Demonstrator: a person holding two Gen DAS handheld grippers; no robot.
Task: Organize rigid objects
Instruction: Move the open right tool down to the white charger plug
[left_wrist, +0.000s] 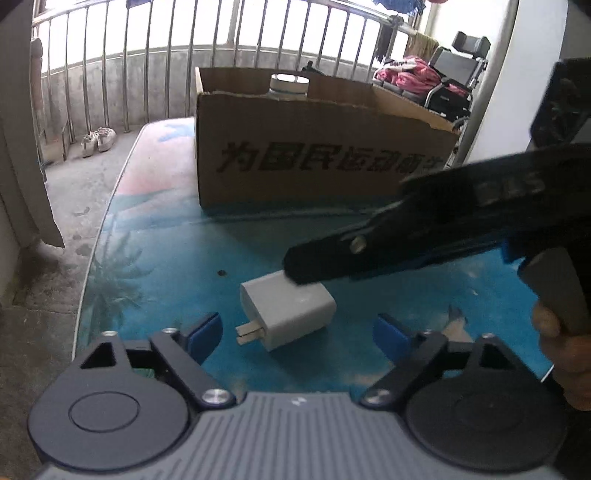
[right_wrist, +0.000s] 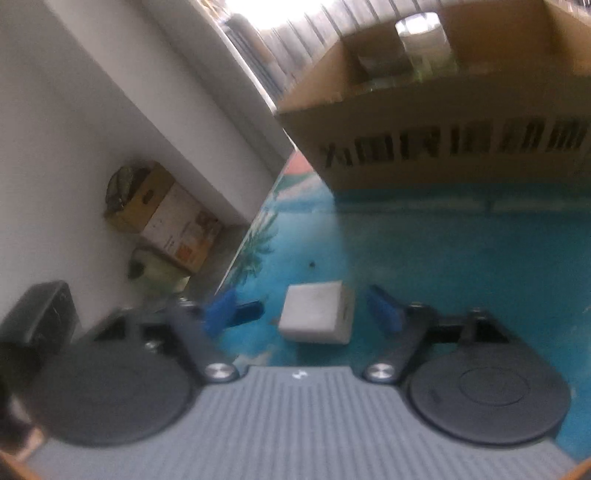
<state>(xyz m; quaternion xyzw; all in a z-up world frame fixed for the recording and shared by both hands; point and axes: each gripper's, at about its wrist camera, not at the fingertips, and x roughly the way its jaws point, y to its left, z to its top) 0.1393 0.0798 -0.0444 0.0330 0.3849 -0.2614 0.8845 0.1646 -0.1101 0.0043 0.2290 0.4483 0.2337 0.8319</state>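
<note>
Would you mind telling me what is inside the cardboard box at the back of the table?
Inside the cardboard box, only the top of a white container with a round lid rises above the front wall. That wall hides the container's lower part and the box floor.

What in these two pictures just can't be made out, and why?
- Cardboard box contents: in the left wrist view its front wall hides all but the top of a white jar.
- Same box in the right wrist view: motion blur smears its print and insides.
- White charger: the right gripper covers its far corner in the left view; its prongs are hidden in the right view.
</note>
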